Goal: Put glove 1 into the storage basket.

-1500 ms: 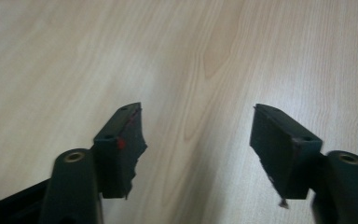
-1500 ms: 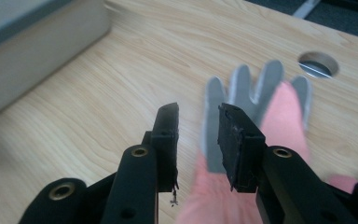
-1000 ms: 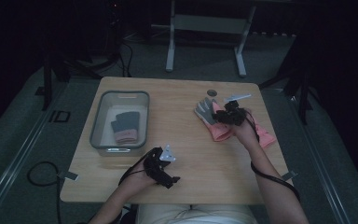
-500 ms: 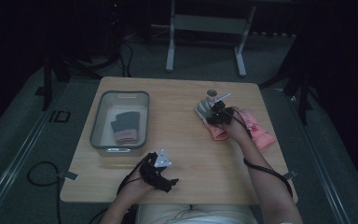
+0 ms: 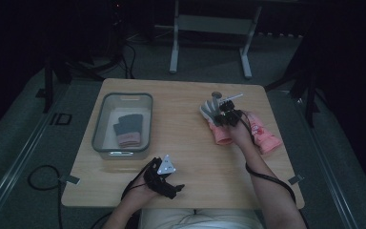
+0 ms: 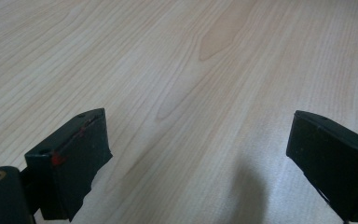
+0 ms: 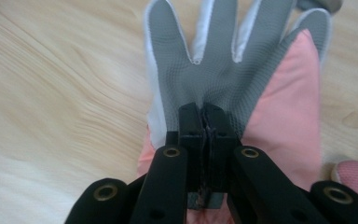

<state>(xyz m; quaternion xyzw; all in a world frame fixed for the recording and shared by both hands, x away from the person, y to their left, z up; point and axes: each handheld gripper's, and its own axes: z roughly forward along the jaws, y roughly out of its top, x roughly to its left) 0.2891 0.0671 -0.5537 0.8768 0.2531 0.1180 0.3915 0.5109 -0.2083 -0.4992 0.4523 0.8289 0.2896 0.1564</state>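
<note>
While pinched between the closed black jaws of the right gripper (image 7: 207,140), lies flat on the pale wooden table (image 5: 186,138): a pink and grey fabric glove (image 7: 242,88) with a textured grey palm and white seams between the fingers. Jaws just drawn together, a fold of the grey palm fabric caught between the pads. Seen from the high view at the far right part of the table, with the right gripper (image 5: 228,116) over the glove's (image 5: 214,121) middle and the grey fingertips pointing toward the far edge. Just beyond those fingertips, a small round dark object (image 5: 216,95), too small to make out. Close beside on the right, partly under the person's right hand, a second pink glove (image 5: 265,137) lying on the wood.

Near the front edge, well apart from the gloves, rests the left gripper (image 5: 166,183), topped by its grey three-cornered plate, held in the left hand. Jaws set wide in the left gripper view (image 6: 200,158), with nothing but bare wood grain between the pads.

At the left of the table, sits a clear rectangular plastic bin (image 5: 100,129) with a grey rim. Inside, lying flat on the bottom, a dark grey knitted glove with a pink cuff (image 5: 127,130).
</note>
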